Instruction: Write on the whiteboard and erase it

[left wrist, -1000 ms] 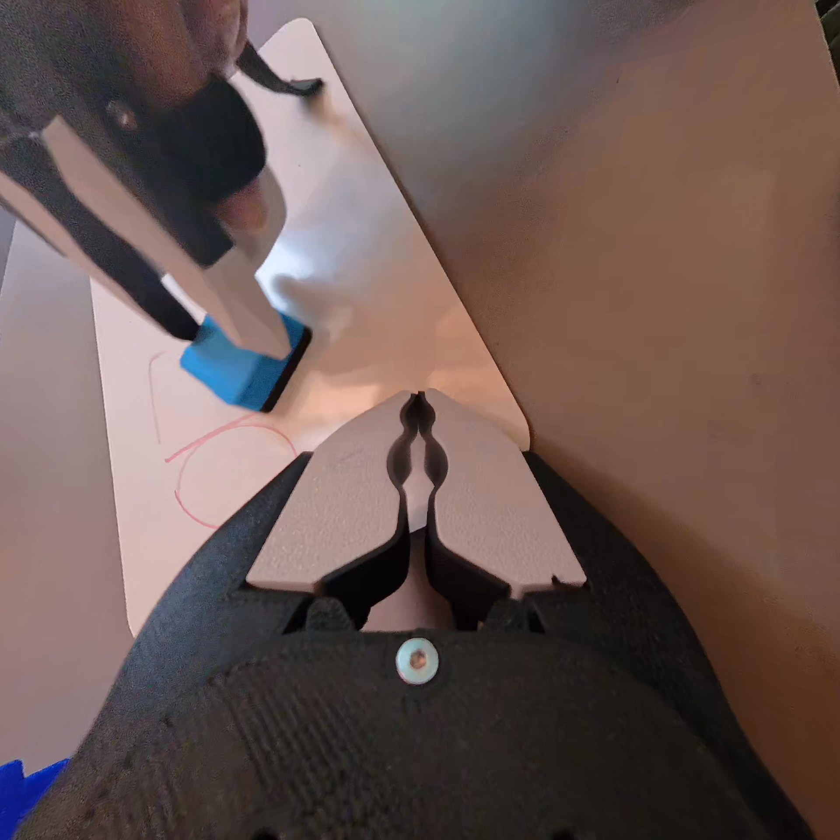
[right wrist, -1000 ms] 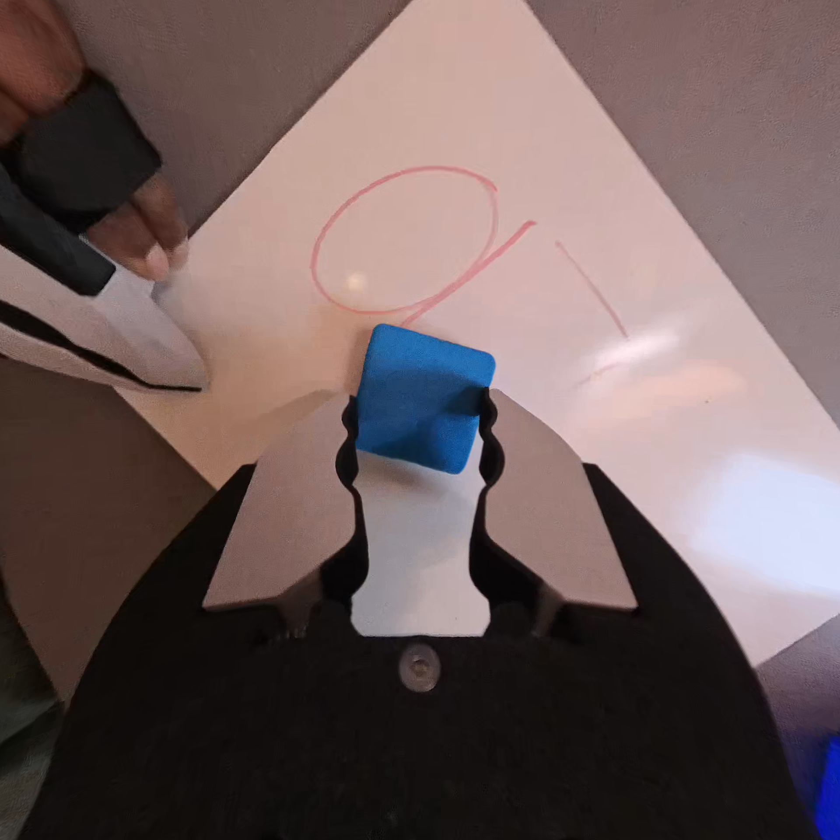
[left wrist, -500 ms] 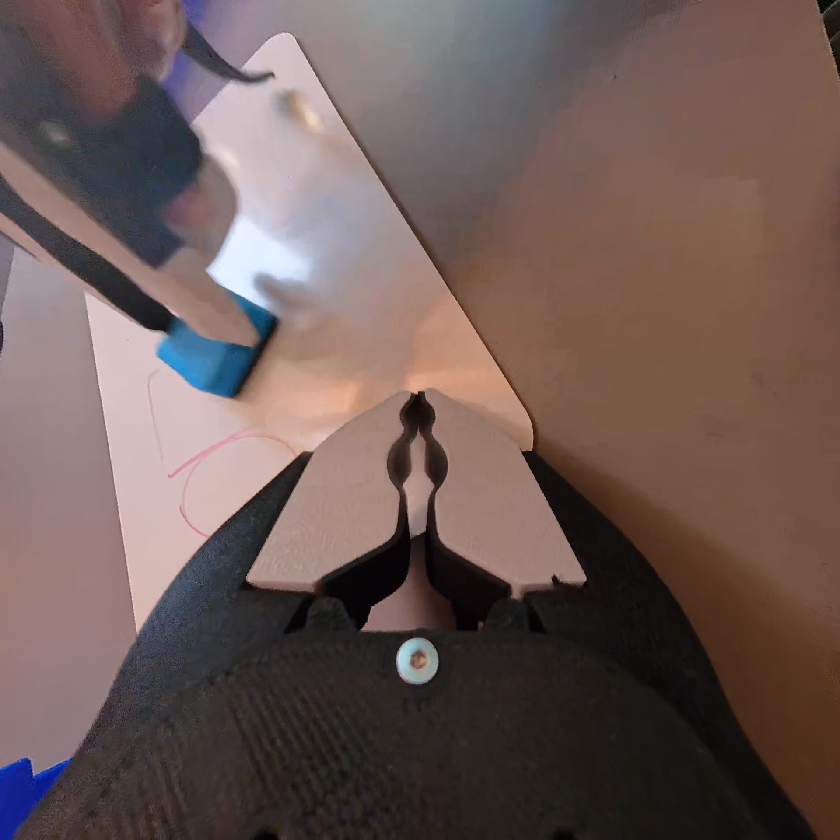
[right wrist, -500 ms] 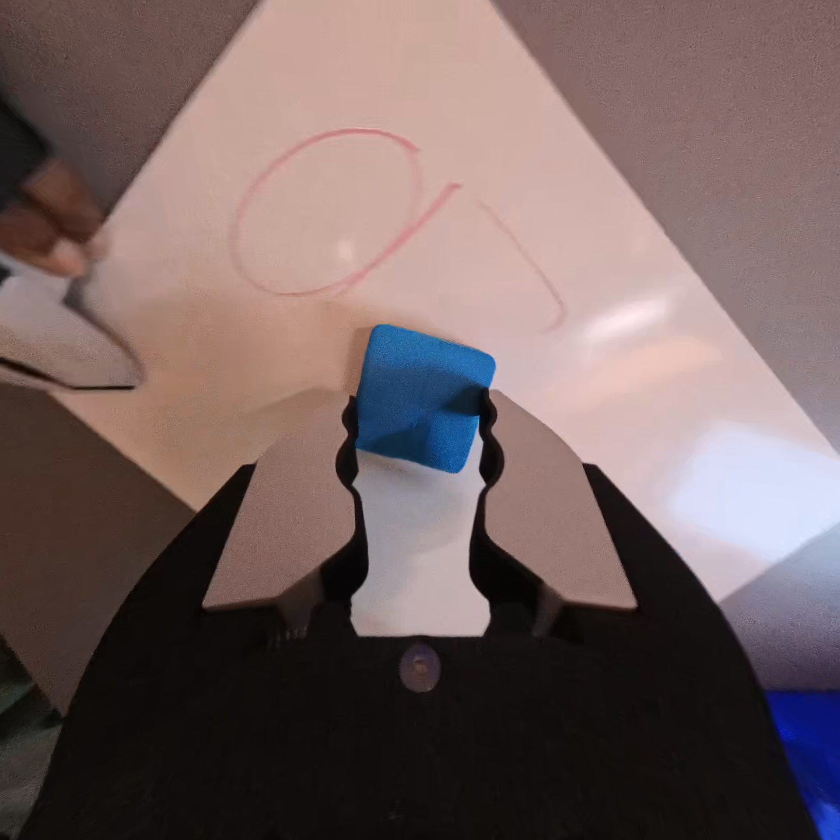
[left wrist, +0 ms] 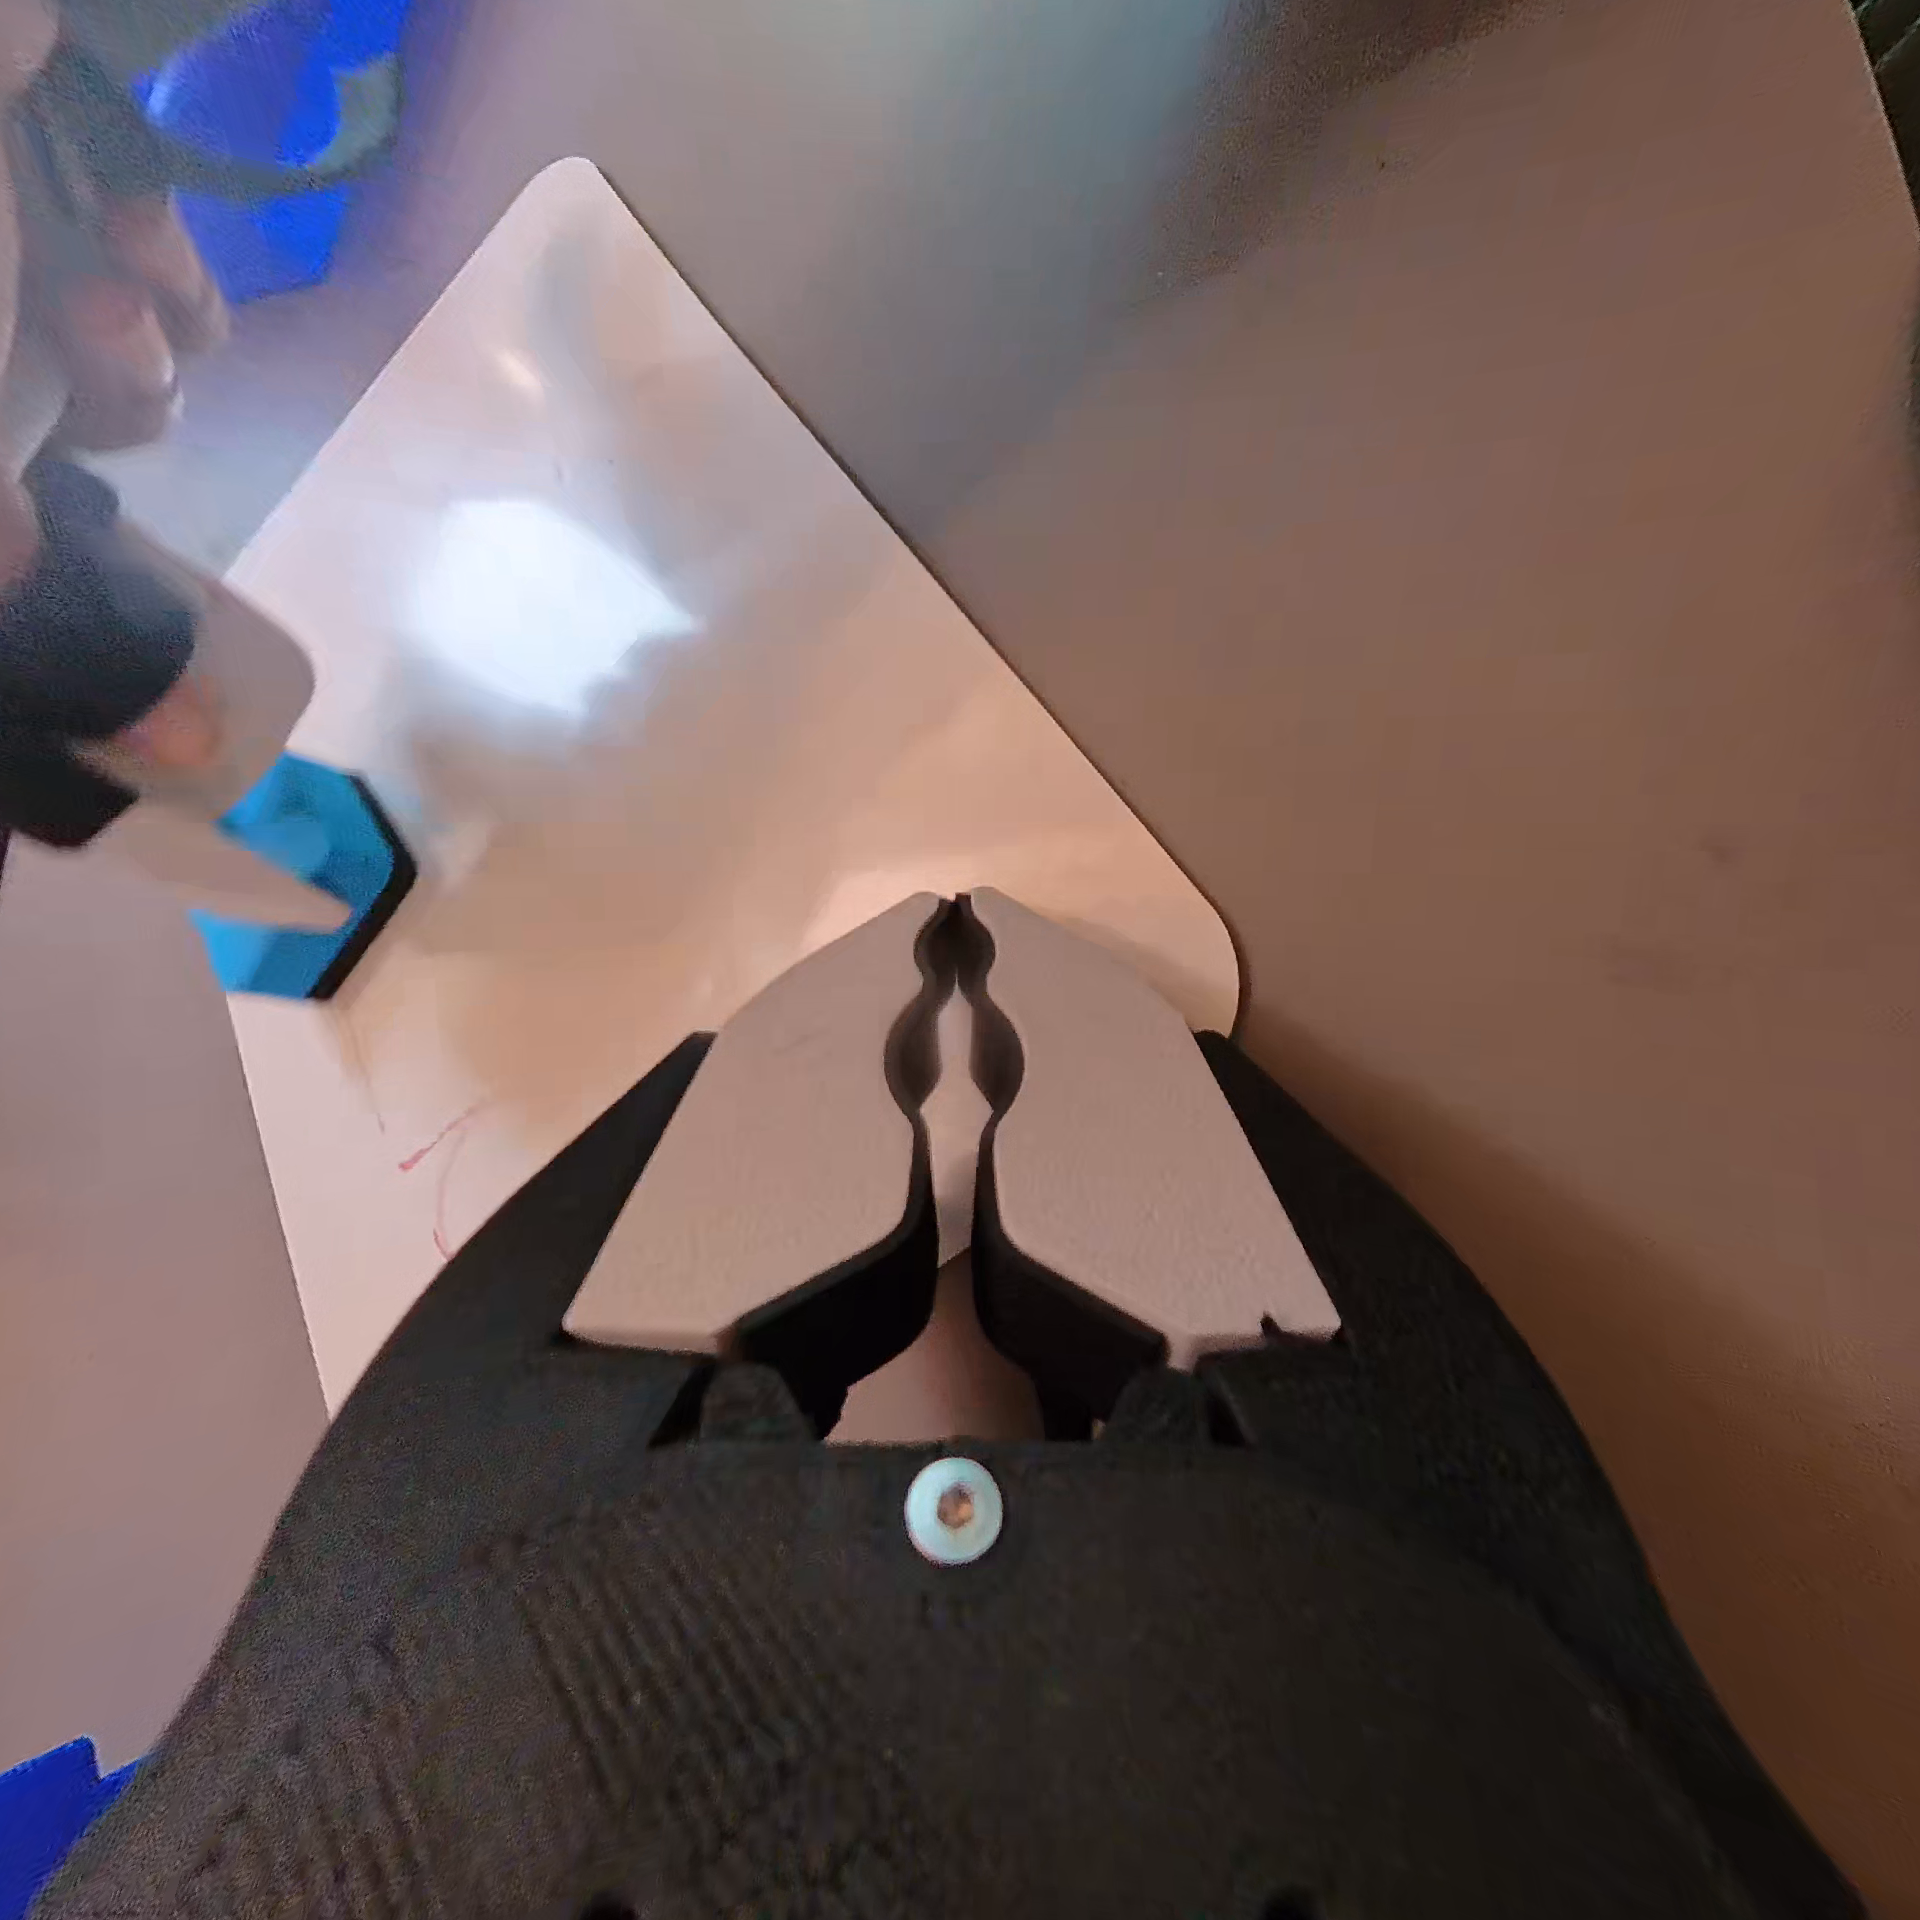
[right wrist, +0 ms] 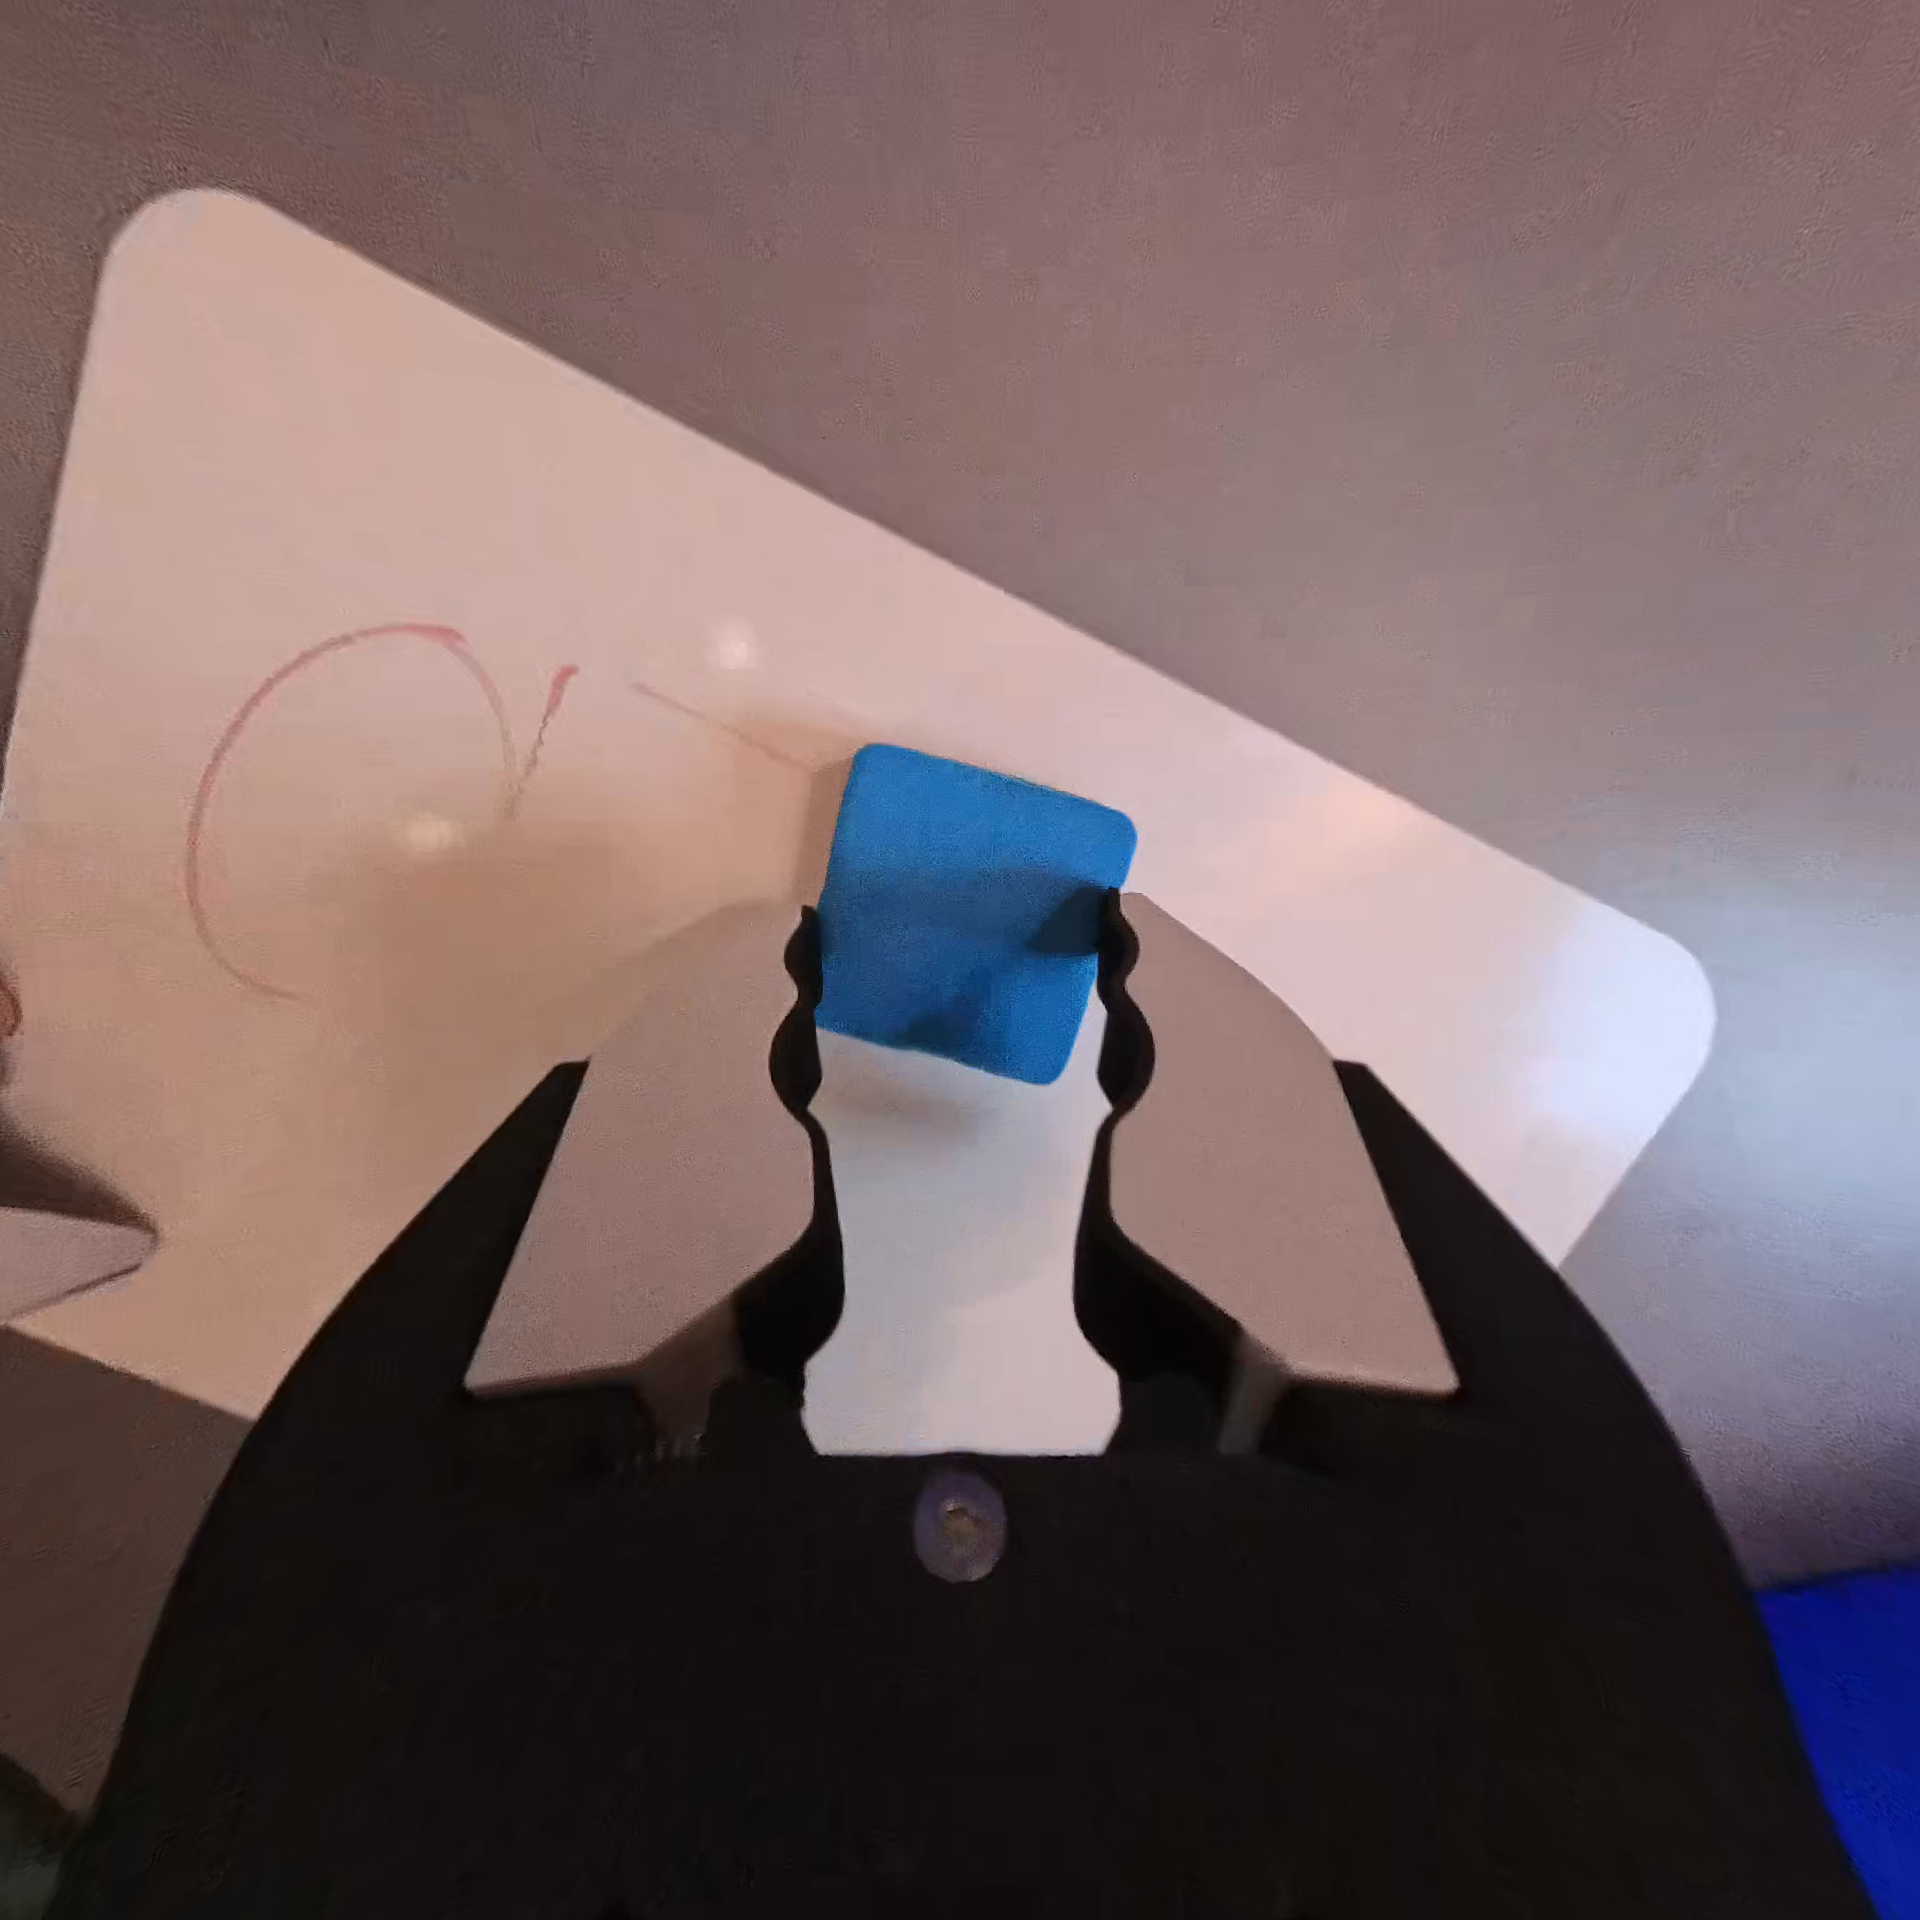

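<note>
A white whiteboard (right wrist: 1351,935) lies flat on a grey-brown table (right wrist: 1351,312). My right gripper (right wrist: 961,914) is shut on a blue eraser (right wrist: 966,904) and presses it on the board, just right of the red pen marks (right wrist: 343,769). Part of those marks looks wiped away. In the left wrist view the eraser (left wrist: 301,883) and the right gripper (left wrist: 249,862) show blurred at the board's left edge. My left gripper (left wrist: 956,904) is shut with nothing in it, its fingertips resting over the near corner of the whiteboard (left wrist: 727,727). A few red traces (left wrist: 436,1153) show beside it.
A blue bin (left wrist: 270,145) stands beyond the board's far corner. Another blue object (right wrist: 1849,1714) shows at the lower right of the right wrist view. A person's hand (left wrist: 114,343) holds the right gripper.
My right gripper has swept the eraser across the board over the red marks, and part of the writing has gone. My left gripper has stayed shut and still on the corner.
</note>
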`<state>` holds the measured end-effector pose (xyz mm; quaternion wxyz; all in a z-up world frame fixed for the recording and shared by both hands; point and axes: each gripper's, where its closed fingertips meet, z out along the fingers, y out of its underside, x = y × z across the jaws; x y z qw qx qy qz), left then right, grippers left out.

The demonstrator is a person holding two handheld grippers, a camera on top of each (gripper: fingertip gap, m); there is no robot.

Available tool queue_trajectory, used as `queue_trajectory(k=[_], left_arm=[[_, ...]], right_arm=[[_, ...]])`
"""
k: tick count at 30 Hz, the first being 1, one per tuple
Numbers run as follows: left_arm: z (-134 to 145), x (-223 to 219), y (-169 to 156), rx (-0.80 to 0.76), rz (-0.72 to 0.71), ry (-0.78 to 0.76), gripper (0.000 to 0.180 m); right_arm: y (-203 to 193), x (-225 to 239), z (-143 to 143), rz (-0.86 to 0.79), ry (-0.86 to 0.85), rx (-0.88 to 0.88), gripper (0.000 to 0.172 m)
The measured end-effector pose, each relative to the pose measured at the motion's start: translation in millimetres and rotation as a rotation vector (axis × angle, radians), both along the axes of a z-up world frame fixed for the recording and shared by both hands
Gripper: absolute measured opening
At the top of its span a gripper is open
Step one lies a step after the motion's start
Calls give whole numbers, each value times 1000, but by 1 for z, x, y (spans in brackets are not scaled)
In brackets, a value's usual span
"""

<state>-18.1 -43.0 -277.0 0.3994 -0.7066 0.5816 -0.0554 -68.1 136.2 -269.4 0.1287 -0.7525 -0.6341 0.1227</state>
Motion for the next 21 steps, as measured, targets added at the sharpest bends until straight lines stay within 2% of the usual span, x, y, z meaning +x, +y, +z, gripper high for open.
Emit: queue_trajectory(k=[1,3,5,6,7,10,11,12,14,16,17,18,21], left_arm=[[0,0,0,2,-2,3,0],[0,0,0,-3,-4,-3,0],[0,0,-1,-13,-6,-10,0],[0,-1,-1,-9,-5,-6,0],[0,-1,-1,-5,-4,-4,0],[0,-1,-1,1,-5,2,0],[0,-1,-1,5,-7,7,1],[0,-1,-1,8,-8,10,1],[0,-1,-2,7,-11,5,0],[0,-1,-2,-5,-12,-3,0],[0,-2,-2,-6,-10,-4,0],[0,-2,-2,-2,-9,-1,0],[0,-5,-2,8,-1,11,0]], right_arm=[[-6,-15,0,45,11,36,52],[-56,-45,0,228,33,25,52],[-94,-40,0,382,-37,29,52],[-100,-29,0,429,-70,17,52],[-92,-19,0,410,-95,-4,52],[-21,-10,-1,128,-109,-1,52],[-9,-17,-1,72,-94,4,52],[-11,-29,0,92,-74,32,52],[-60,-59,0,269,-21,15,52],[-104,-62,0,436,-50,30,52],[-111,-57,0,492,-69,47,52],[-107,-53,0,483,-66,38,52],[-44,-41,-1,207,-10,8,51]])
